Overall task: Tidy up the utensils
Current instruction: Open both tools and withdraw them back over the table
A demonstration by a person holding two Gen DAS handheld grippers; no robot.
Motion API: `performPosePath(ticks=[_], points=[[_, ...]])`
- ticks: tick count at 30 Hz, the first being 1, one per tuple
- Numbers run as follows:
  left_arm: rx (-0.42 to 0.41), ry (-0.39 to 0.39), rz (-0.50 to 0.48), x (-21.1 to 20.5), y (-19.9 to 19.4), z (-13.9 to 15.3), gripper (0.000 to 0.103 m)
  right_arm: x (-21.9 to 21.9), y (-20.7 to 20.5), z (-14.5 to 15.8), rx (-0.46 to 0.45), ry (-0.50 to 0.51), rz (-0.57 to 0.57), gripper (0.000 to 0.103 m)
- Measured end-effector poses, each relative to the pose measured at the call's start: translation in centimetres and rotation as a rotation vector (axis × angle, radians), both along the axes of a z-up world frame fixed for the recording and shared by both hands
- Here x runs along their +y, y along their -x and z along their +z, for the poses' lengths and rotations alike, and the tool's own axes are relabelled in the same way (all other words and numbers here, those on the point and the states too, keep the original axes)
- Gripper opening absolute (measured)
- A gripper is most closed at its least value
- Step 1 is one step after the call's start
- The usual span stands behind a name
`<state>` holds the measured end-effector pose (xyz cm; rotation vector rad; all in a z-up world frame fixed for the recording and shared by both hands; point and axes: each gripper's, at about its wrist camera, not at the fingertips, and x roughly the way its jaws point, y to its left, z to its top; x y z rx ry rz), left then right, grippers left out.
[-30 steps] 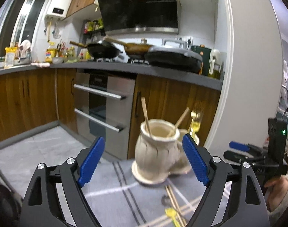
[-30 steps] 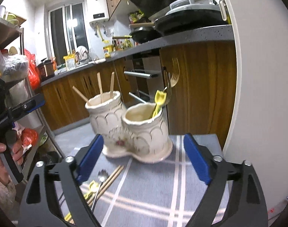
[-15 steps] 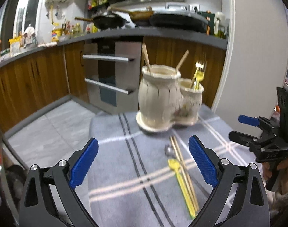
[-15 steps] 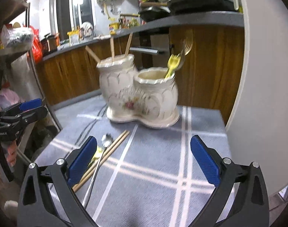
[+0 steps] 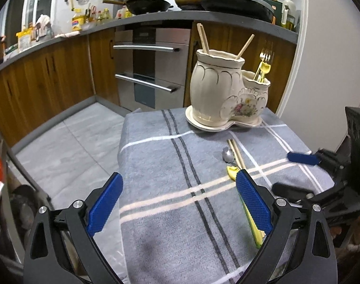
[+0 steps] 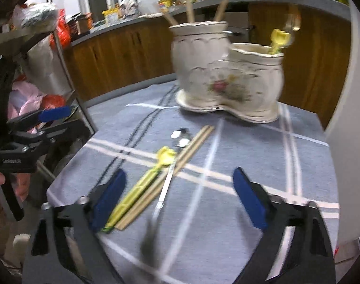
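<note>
Glazed scalloped ceramic holder (image 5: 227,94) on woven plaid cloth (image 5: 180,213); both grippers' jaws released, the right's just narrowing on nothing.

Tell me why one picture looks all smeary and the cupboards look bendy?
The right wrist view is smeared by motion blur: the ceramic utensil holder and chopsticks look streaky. The left wrist view is sharp. Both use a fisheye lens, so the countertop curves and the corners go dark.

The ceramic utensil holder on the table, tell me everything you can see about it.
The utensil holder is glazed cream ceramic: a taller ribbed pot joined to a shorter one painted with flowers, on a shared saucer-like base. It stands upright on the grey checked tablecloth. Wooden chopsticks stick out of the taller pot, a fork and yellow utensil from the shorter.
</note>
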<state>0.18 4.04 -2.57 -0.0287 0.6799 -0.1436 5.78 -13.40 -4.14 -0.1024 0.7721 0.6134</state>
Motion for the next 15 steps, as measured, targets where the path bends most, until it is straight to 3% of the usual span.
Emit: performPosePath(ticks=[1,6,10,15], points=[[0.003,0.009,0.0,0.1,0.0,0.0,0.095,0.7,0.1,-0.1,0.018,0.001,0.02,0.063],[0.001,0.037,-0.002,0.6,0.1,-0.1,0.095,2.8,-0.3,-1.3,0.126,0.006,0.051,0.029],[-0.004,0.05,-0.009,0.9,0.2,-0.1,0.095,3.5,-0.8,-2.4,0.185,0.017,0.044,0.025],[-0.004,0.077,-0.013,1.3,0.2,-0.3,0.095,4.6,-1.1,-2.4,0.161,0.06,0.031,0.025]])
